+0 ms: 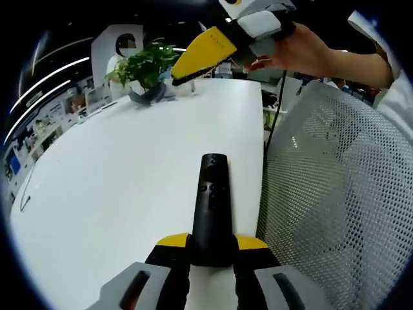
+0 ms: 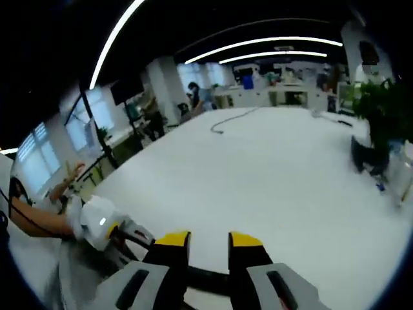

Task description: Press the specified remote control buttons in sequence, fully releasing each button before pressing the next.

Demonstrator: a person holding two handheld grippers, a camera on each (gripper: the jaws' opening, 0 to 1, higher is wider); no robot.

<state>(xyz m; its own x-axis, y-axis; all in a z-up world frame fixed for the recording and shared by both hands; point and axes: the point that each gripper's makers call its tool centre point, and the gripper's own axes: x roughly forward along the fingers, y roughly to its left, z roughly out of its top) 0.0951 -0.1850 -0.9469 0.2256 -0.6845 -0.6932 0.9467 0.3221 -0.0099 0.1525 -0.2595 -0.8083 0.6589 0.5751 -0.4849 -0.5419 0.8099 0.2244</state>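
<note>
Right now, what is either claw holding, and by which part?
The left claw grips the long black remote control by its near end. The right claw holds nothing.

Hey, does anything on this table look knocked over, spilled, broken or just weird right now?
Nothing stands out. The black remote sits straight between the left gripper's jaws, over the white table. The potted plant stands upright at the far end, and a thin cable lies loose on the tabletop. No spill or damage shows.

The scene was brightly lit by long ceiling light strips (image 2: 271, 44). The white worktop (image 1: 129, 174) was nearly washed out. Edges were bent by fisheye distortion; the right gripper view was blurred.
</note>
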